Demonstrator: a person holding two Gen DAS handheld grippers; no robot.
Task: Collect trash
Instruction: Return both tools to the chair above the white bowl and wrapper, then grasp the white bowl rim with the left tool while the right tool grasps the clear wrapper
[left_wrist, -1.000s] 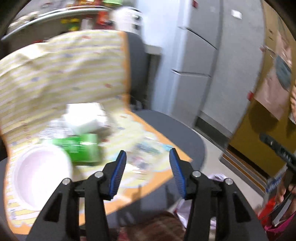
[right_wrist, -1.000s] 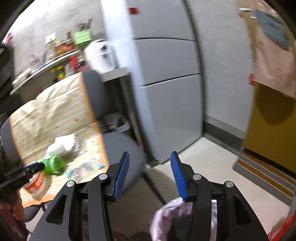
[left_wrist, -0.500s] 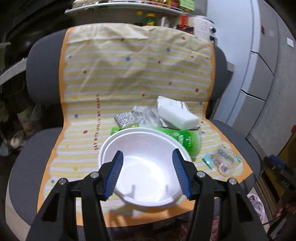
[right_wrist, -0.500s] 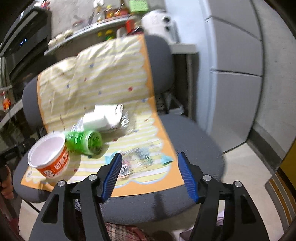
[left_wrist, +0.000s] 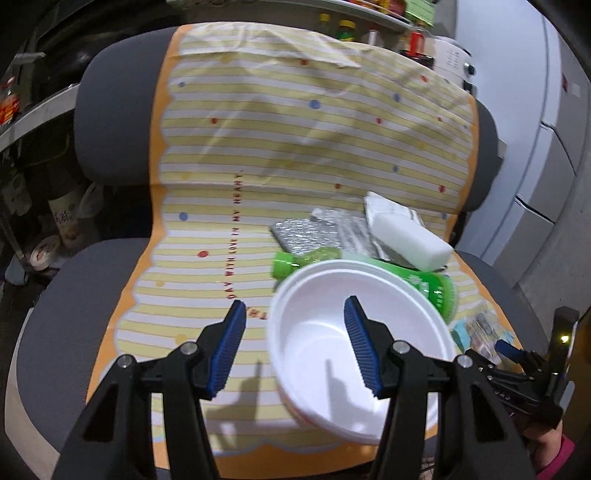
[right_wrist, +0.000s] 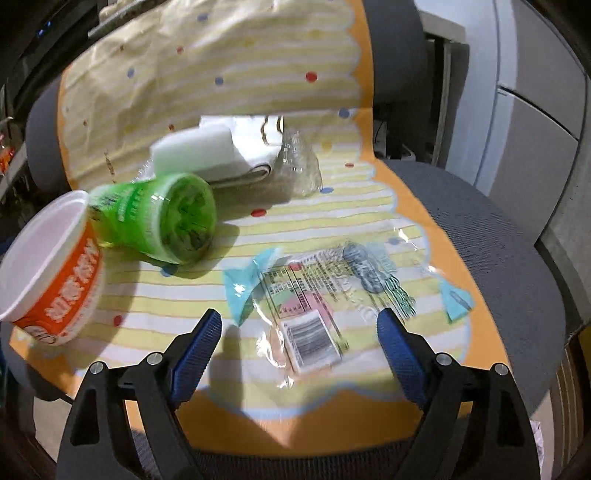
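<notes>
Lying on the striped cloth (right_wrist: 332, 206) over the grey chair (right_wrist: 491, 258), the clear wrapper (right_wrist: 325, 291) sits under the right gripper (right_wrist: 299, 325), whose jaws are opening with nothing pressed between them. The left gripper (left_wrist: 293, 326) stands half open and empty above the white cup (left_wrist: 317, 354), beside the green bottle (right_wrist: 159, 218) and white sponge (left_wrist: 410, 240).

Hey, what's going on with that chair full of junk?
A person holding a gripper in each hand is collecting trash off a chair covered with a striped cloth. The left gripper hovers open at the rim of a white foam bowl. The right gripper is opening over a clear plastic wrapper. Nothing is gripped yet. A green bottle and a white block lie behind.
</notes>
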